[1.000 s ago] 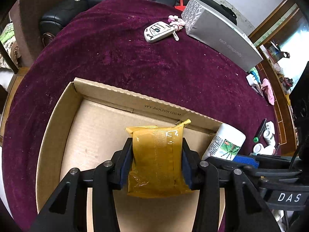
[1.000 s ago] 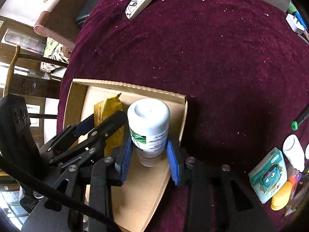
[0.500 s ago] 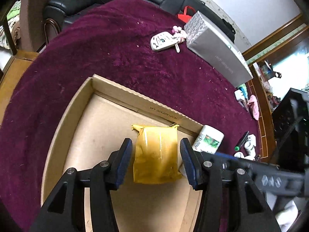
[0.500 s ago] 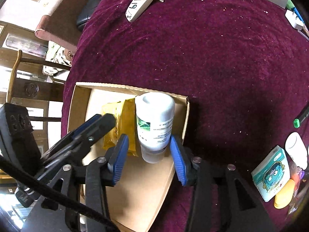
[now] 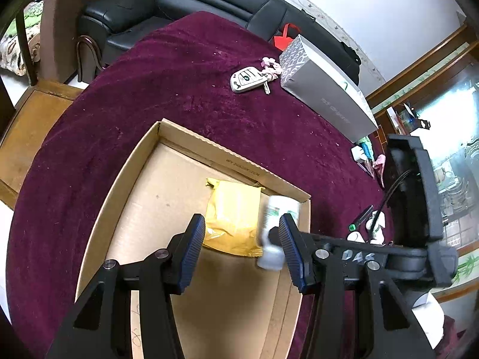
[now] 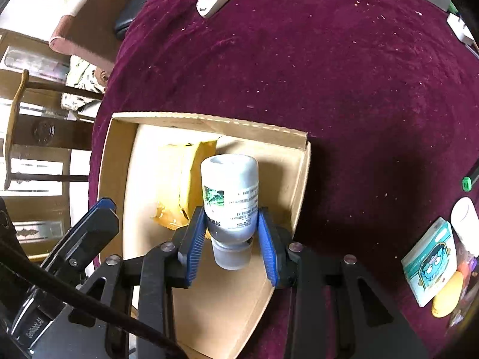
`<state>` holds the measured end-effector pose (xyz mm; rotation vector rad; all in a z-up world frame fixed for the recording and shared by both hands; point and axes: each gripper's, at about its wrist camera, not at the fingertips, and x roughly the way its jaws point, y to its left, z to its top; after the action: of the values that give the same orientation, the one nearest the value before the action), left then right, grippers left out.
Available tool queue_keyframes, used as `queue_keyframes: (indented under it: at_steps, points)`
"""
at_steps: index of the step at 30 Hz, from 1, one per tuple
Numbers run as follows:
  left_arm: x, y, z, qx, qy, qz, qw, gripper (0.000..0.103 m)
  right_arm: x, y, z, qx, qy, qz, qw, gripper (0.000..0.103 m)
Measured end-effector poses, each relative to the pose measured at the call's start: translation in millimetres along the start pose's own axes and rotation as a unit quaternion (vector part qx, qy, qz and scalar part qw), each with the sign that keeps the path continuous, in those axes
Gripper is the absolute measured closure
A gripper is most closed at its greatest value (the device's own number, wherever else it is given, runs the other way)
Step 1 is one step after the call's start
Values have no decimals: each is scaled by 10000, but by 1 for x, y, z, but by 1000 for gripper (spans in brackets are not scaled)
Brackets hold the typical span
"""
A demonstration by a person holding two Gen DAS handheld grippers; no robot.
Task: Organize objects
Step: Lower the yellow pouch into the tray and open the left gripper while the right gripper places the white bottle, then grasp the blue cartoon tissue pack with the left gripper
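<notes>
The white plastic bottle with a green label hangs cap-toward-camera over the shallow cardboard box, pinched between the right gripper fingers, which have just been closing on it. Let go tilted, it could roll or tip over the low wall. The box holds one yellow foil packet; the left gripper fingers stand apart, empty, above it.

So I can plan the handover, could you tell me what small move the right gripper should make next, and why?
Probably lower the white bottle to the cardboard box floor beside the yellow packet, then release: the right gripper grips it above the box.
</notes>
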<state>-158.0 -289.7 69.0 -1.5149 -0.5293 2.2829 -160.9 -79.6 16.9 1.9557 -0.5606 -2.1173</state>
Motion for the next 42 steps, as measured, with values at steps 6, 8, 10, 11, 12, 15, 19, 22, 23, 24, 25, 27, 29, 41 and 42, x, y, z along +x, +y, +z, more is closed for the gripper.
queue_keyframes:
  at_steps: [6,8,10,11,12,15,19,22,23,24,25,27,29,41,42]
  points:
    - [-4,-21,-6,13,2,-267,9996,53,-51,-20,-7,173,-451,421,9979,60]
    - [-5,-35,-9,70,14,-392,9992,51,-81,-30,-16,169,-766,506,9956,60]
    - [-4,-51,-15,128,58,-570,9983,51,-114,-43,-27,157,-1123,541,9921,60]
    - [-2,-59,-18,145,99,-639,9978,51,-131,-50,-34,155,-1308,526,9899,56]
    - [0,-67,-21,148,148,-693,9974,51,-146,-56,-41,154,-1486,506,9875,53]
    - [10,-92,-32,167,373,-870,9954,51,-190,-79,-64,198,-2043,355,9781,43]
    - [25,-127,-51,266,599,-967,9931,51,-237,-104,-96,284,-2709,-16,9622,43]
    - [37,-150,-66,325,731,-930,9925,51,-261,-119,-129,271,-3267,-440,9437,40]
    - [39,-154,-69,309,751,-908,9925,51,-266,-126,-141,316,-3427,-572,9372,33]
    - [44,-159,-73,261,771,-834,9932,51,-267,-134,-148,432,-3507,-577,9337,12]
    - [50,-162,-76,210,785,-734,9940,51,-265,-147,-154,614,-3501,-443,9336,1]
    - [63,-168,-84,100,809,-461,9956,51,-248,-180,-160,1104,-3120,-91,9436,1]
    - [75,-172,-90,81,824,-157,9964,51,-227,-214,-168,1615,-2701,275,9488,8]
    - [134,-188,-114,-224,736,766,9941,51,-217,-294,-218,2042,-2418,271,9482,10]
    - [135,-194,-115,-209,604,811,9947,50,-217,-299,-219,2055,-2408,266,9482,10]
